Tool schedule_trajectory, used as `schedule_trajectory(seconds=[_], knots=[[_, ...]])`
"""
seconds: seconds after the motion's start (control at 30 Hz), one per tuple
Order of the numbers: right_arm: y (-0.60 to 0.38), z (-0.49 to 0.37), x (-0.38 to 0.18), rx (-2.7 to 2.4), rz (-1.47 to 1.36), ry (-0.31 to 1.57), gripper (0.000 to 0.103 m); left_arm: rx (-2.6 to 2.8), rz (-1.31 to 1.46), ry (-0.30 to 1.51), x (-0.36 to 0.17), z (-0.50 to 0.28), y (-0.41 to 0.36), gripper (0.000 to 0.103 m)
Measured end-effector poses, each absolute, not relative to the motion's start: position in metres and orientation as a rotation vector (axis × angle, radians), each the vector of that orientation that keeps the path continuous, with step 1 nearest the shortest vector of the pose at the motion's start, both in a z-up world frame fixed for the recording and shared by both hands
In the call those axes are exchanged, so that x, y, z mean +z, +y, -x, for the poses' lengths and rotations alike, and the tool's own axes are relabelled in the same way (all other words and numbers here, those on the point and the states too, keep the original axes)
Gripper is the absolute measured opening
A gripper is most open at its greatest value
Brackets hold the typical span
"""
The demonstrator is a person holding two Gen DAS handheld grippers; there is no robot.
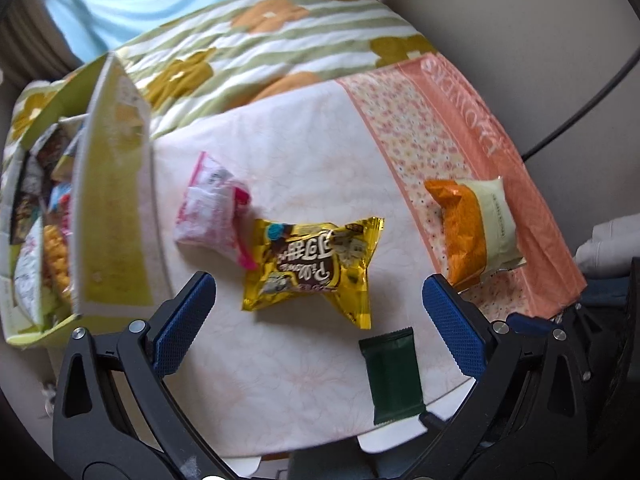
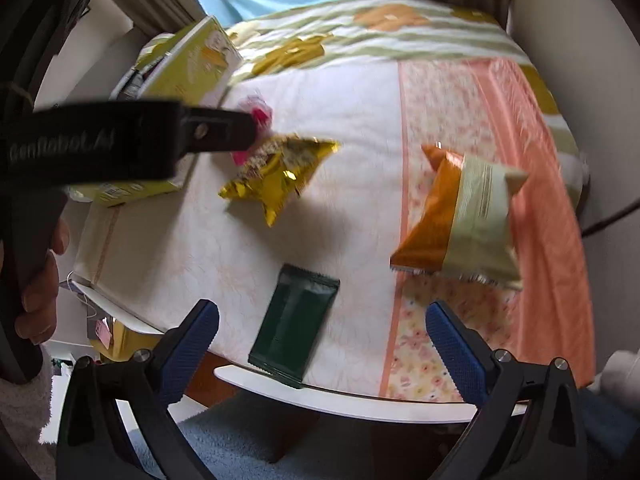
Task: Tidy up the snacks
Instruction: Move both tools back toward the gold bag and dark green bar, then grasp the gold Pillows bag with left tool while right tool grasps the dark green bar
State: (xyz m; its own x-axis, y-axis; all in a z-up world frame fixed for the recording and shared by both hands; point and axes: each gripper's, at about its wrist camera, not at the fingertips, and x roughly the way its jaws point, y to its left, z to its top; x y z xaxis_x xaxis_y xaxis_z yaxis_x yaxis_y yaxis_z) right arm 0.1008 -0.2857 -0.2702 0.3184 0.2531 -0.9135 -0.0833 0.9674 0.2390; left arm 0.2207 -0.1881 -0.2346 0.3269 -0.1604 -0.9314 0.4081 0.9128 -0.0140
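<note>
Nearest to my left tongs point(image 1: 320, 320) is the green pack point(image 1: 394, 376). It lies flat between my spread blue pads point(image 1: 182, 324) and touches neither of them. Its long axis runs from me toward the far side, a little tilted, and its near end hangs over the table edge point(image 1: 380, 446). My right tongs point(image 2: 322, 348) are also spread wide and hold nothing. From that side the green pack point(image 2: 296, 326) points away and to the right, again with the near end past the white table rim point(image 2: 360, 398).

Behind it lies the gold bag point(image 1: 314, 268), its long axis across my view, with the print upside down to me. There is free cloth point(image 1: 280, 380) between the green pack and the gold bag. The pink bag point(image 1: 212, 210) touches the gold bag at its left far corner.

To the right, well apart, the orange bag point(image 1: 474, 228) lies on the peach border of the cloth, near the right table edge, with its long axis pointing away from me.

On the left stands the yellow box point(image 1: 116, 208), open on top and full of snacks point(image 1: 40, 216). Its long wall runs from near to far, just beside the pink bag. In the right view my left tongs point(image 2: 224, 126) reach in front of this box point(image 2: 192, 64).

Farther back is a striped blanket point(image 1: 288, 36).
</note>
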Motion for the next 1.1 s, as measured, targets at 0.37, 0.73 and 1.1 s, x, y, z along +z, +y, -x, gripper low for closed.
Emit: schedule_trajectory(seconds=[0.37, 0.73, 1.1], knots=[[-0.26, -0.093, -0.314, 0.058, -0.138, 1.228, 0.103, -0.445, -0.356, 1.204, -0.295, -0.233, -0.204, 0.099], [-0.234, -0.086, -0.326, -0.057, -0.119, 1.211, 0.103, -0.476, -0.409, 1.21, -0.318, -0.242, -0.197, 0.074], [-0.217, -0.086, -0.333, -0.127, -0.105, 1.194, 0.092, -0.495, -0.493, 1.143, -0.317, -0.238, -0.194, 0.066]])
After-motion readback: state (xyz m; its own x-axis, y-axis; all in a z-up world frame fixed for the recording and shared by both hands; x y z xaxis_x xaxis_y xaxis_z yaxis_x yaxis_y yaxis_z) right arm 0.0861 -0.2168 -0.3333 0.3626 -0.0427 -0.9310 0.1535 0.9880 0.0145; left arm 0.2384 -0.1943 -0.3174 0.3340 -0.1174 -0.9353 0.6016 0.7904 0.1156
